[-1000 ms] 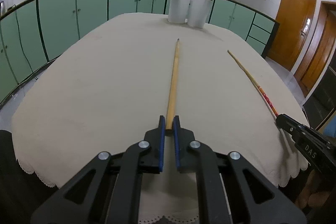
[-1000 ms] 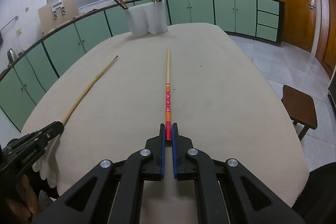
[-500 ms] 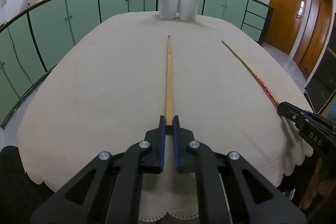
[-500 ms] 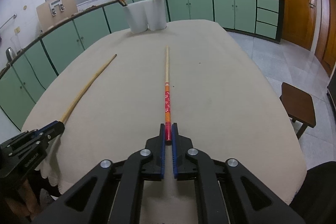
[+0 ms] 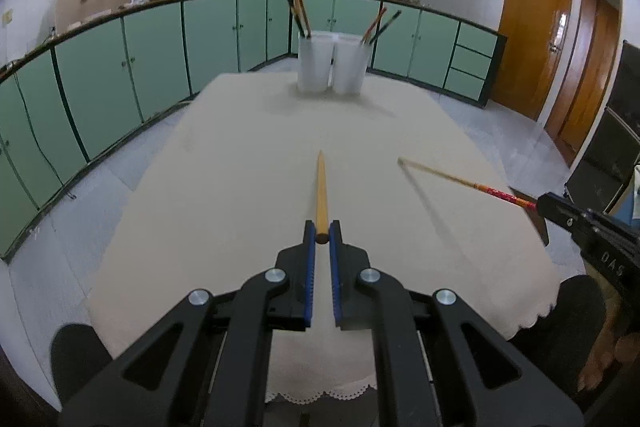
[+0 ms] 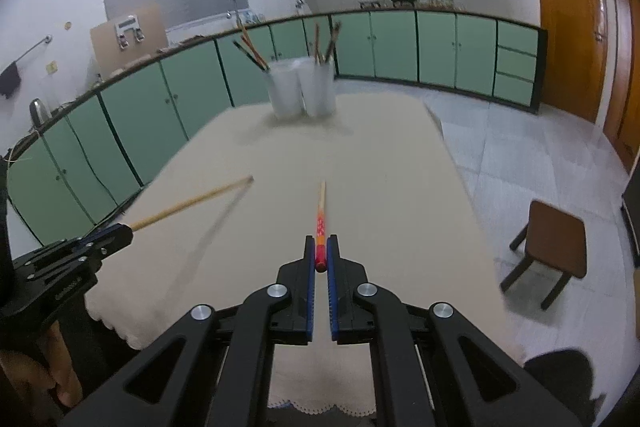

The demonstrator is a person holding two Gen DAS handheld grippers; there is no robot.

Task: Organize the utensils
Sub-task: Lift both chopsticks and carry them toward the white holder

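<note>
My left gripper is shut on the thick end of a plain wooden chopstick, which hangs above the table and points away from me. My right gripper is shut on the red end of a red-patterned chopstick, also off the cloth. Each wrist view shows the other pair: the red-patterned chopstick at the right of the left view, the plain chopstick at the left of the right view. Two white holder cups with several chopsticks stand at the table's far end.
A beige tablecloth with a lace hem covers the table. Green cabinets run around the room behind it. A brown wooden stool stands on the tiled floor to the right. Brown doors are at the far right.
Both grippers have risen, each lifting its chopstick off the cloth. The chopsticks now look shorter and hang in the air with shadows beneath. The table and cups sit lower and farther in view.
</note>
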